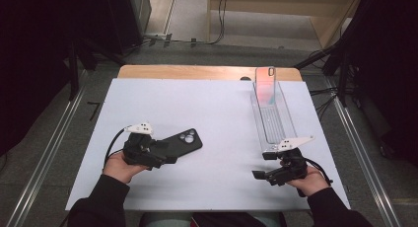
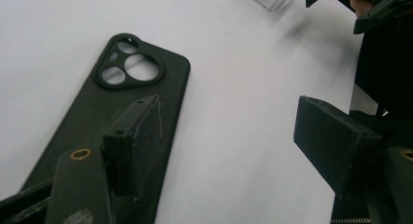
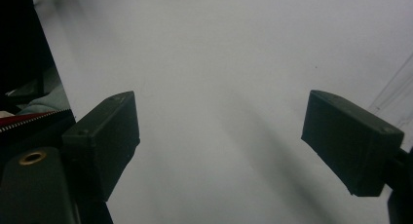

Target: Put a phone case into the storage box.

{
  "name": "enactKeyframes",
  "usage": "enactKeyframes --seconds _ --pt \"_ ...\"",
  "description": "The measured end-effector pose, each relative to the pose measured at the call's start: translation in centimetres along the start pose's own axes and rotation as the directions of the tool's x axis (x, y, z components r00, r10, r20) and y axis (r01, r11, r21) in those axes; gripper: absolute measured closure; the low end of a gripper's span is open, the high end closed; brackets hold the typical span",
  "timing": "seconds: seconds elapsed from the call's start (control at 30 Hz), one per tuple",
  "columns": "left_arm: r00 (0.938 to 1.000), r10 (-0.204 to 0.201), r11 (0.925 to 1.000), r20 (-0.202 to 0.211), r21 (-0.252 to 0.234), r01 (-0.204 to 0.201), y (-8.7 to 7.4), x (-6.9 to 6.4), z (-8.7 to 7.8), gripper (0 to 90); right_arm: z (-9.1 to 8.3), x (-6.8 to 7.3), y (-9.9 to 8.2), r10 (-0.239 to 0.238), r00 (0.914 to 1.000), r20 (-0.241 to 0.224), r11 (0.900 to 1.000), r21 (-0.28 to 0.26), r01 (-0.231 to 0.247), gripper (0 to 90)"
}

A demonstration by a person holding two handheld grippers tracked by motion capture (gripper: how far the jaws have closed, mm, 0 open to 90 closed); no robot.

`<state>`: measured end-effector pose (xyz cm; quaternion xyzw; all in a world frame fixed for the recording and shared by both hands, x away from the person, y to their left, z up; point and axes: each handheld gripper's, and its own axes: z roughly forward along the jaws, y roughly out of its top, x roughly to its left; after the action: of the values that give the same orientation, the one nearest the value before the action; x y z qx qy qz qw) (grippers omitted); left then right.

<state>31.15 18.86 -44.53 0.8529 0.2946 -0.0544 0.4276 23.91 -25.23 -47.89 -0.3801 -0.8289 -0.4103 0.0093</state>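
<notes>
The black phone case (image 1: 181, 142) lies flat on the white tabletop (image 1: 217, 113), lower left of the high view, not yet lifted. The left gripper (image 1: 165, 152) straddles its near end, jaws released. The right gripper (image 1: 260, 174) waits released, empty. Upper right, the clear tray (image 1: 288, 119) holds another case (image 1: 265, 85) propped upright.

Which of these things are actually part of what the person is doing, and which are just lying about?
In use:
- black phone case, lying flat by the left gripper, whose jaws are open
- clear tray with a clear phone case standing in it, likely part of the job
- right gripper, open, nothing between its jaws

Lying about:
- cables on the floor beyond the table
</notes>
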Motion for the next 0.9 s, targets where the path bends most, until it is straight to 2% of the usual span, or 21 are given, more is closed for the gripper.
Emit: enactKeyframes --seconds 0.1,0.2,0.27,0.4,0.47,0.5,0.6,0.73,0.9 --pt "0.9991 0.023 0.9996 0.035 0.018 -0.023 0.5 0.6 0.2 25.4 -0.1 0.0 -0.1 0.003 1.0 0.003 1.0 -0.001 -0.003 12.0" --pt "0.9966 0.076 0.9969 0.034 0.019 -0.076 1.0 0.7 0.4 23.5 -0.1 0.1 -0.2 0.0 1.0 -0.002 1.0 0.001 0.0 12.1" --pt "0.995 0.097 0.9952 0.026 0.011 -0.097 1.3 0.7 0.7 20.9 -0.1 0.1 -0.2 0.001 1.0 -0.006 1.0 0.007 -0.001 12.1" --pt "0.9943 0.103 0.9945 0.027 0.014 -0.103 1.6 0.9 1.0 15.6 0.0 0.2 -0.3 -0.007 1.0 -0.007 1.0 0.004 0.007 12.1" --pt "0.9921 0.119 0.9929 0.041 0.002 -0.119 1.8 1.1 1.1 7.0 0.0 0.2 -0.3 -0.006 1.0 -0.006 1.0 0.005 0.006 12.0" --pt "0.992 0.118 0.993 0.045 0.003 -0.118 2.0 1.1 1.1 0.0 0.0 0.2 -0.3 -0.004 1.0 -0.006 1.0 0.007 0.004 12.0" --pt "0.9893 0.14 0.99 0.043 0.014 -0.14 2.2 1.4 1.3 0.0 0.0 0.3 -0.3 -0.016 0.9999 -0.002 0.9999 0.001 0.016 12.1" --pt "0.9891 0.142 0.9893 0.04 0.028 -0.143 2.3 1.8 1.7 0.0 -0.1 0.4 -0.2 -0.029 0.9996 -0.003 0.9994 -0.018 0.029 12.1" --pt "0.9883 0.148 0.9883 0.037 0.033 -0.149 2.6 2.5 2.2 0.0 0.0 0.4 -0.3 -0.023 0.9997 -0.003 0.9997 -0.009 0.023 12.1"
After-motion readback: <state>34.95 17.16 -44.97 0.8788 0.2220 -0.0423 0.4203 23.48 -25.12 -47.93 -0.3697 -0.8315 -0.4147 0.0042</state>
